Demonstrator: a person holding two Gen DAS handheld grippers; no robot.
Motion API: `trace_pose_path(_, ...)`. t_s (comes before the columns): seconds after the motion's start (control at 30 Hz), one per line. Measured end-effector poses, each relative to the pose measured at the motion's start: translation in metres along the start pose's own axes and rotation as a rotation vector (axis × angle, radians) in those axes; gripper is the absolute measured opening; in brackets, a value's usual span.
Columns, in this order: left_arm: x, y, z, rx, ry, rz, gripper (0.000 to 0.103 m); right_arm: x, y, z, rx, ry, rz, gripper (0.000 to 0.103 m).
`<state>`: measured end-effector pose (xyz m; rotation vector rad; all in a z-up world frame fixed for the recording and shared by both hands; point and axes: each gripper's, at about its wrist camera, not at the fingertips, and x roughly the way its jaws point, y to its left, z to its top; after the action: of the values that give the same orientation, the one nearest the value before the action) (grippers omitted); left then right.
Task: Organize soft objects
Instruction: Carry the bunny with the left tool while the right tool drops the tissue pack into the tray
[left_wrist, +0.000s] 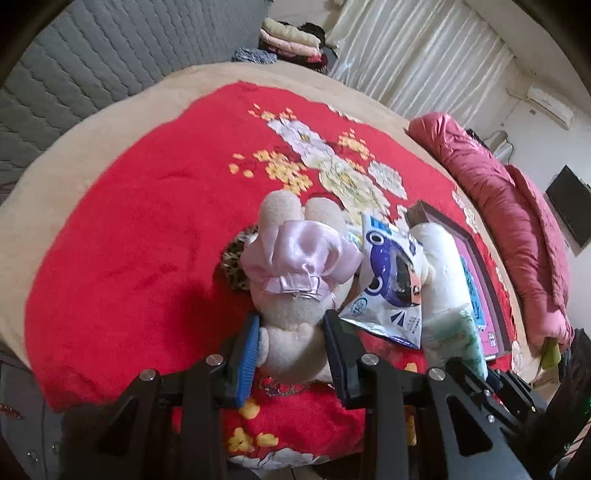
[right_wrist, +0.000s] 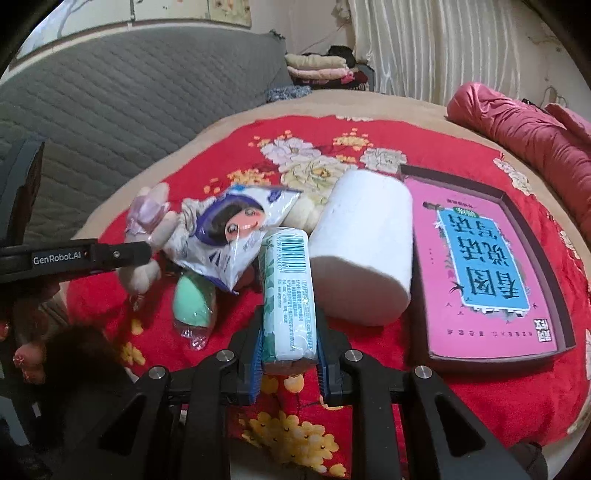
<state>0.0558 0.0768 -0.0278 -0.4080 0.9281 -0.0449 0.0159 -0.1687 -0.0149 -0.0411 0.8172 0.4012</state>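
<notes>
My left gripper (left_wrist: 291, 325) is shut on a cream plush rabbit (left_wrist: 295, 317) in a pink satin dress, held above the red floral blanket (left_wrist: 129, 240). In the right wrist view the rabbit (right_wrist: 147, 229) hangs from the left gripper's fingers (right_wrist: 122, 254). My right gripper (right_wrist: 290, 332) is shut on a tissue pack (right_wrist: 288, 291) with a barcode. A blue and white cartoon bag (right_wrist: 236, 236) lies between them; it also shows in the left wrist view (left_wrist: 391, 280). A white paper roll (right_wrist: 365, 247) lies right of the tissue pack. A green sponge (right_wrist: 194, 299) in clear wrap lies on the blanket.
A dark tray (right_wrist: 532, 240) holding a pink and blue book (right_wrist: 480, 273) lies to the right. A rolled red quilt (right_wrist: 535, 136) lies along the far right edge. A grey quilted headboard (right_wrist: 129, 99) stands at the left. Folded clothes (right_wrist: 321, 66) are stacked behind. A leopard-print item (left_wrist: 232, 262) lies under the rabbit.
</notes>
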Motion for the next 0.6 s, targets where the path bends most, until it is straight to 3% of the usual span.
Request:
trace_pose_path(0.23, -0.030, -0.012, 0.002, 0.015, -0.065, 0.015, 0.034, -0.027, -0.009, 0.006, 0.042, -0.074, -0.003, 0.024)
trace_pose_path(0.43, -0.046, -0.059, -0.002, 0.104, -0.069, -0.058, 0.034, -0.049, -0.026, 0.012, 0.074, -0.153, -0.050, 0.024)
trace_pose_path(0.6, -0.042, -0.104, -0.011, 0.179, -0.035, -0.116, 0.034, -0.067, -0.055, 0.014, 0.095, -0.211, -0.141, 0.024)
